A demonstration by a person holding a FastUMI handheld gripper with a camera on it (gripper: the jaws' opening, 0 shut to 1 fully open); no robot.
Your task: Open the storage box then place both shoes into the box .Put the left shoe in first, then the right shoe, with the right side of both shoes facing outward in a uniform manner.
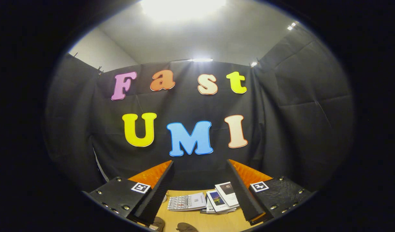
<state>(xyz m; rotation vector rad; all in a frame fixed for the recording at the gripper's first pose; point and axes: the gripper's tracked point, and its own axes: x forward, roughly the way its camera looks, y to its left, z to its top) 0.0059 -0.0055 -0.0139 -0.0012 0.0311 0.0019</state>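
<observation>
My gripper (200, 175) is held high and level, facing the booth's black back wall. Its two fingers stand wide apart with nothing between them, so it is open. Low between the fingers lies a wooden tabletop (197, 217). At its near edge I see the tops of two brown shoes: one (157, 223) by the left finger and one (185, 227) a little to its right. Both are mostly cut off, so I cannot tell left from right shoe.
Several booklets and leaflets (205, 202) lie fanned out on the table beyond the shoes, near the right finger. Black cloth walls close the booth at the back and on both sides. A bright ceiling light shines overhead.
</observation>
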